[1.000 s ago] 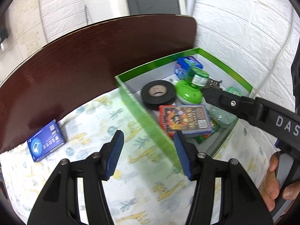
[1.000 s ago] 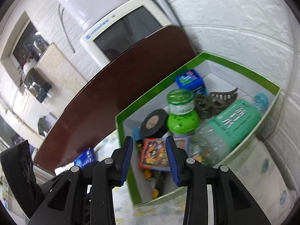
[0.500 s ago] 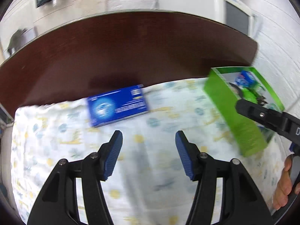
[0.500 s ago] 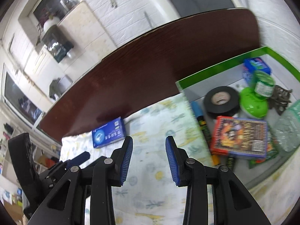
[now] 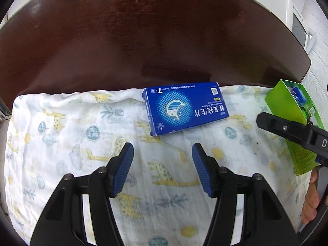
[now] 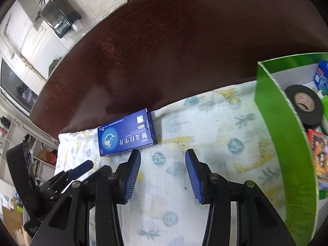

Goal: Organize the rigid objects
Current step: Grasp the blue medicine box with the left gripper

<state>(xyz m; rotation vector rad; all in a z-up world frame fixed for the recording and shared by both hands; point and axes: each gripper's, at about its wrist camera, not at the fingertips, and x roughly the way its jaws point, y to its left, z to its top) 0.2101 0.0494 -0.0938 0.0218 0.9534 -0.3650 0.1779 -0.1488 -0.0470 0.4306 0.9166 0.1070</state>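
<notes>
A flat blue medicine box (image 5: 184,107) lies on the giraffe-print cloth (image 5: 82,135), near its far edge against the dark wooden table. My left gripper (image 5: 163,155) hovers open just in front of the box, nothing between its blue pads. In the right wrist view the same blue box (image 6: 126,136) lies ahead and to the left of my right gripper (image 6: 163,164), whose jaws are opening and hold nothing. The green box (image 6: 285,135) stands at the right with a roll of black tape (image 6: 303,104) and a red card pack (image 6: 319,153) inside.
The dark wooden table (image 5: 153,37) runs behind the cloth. A hand (image 5: 311,201) holds the right gripper's handle at the right edge of the left wrist view. Shelves and a window (image 6: 16,90) show at the far left, a white appliance (image 5: 291,14) at the far right.
Both grippers swung left, away from the green box, and sank toward the cloth. The blue medicine box now lies close ahead of them. The right gripper's jaws stand wider than before.
</notes>
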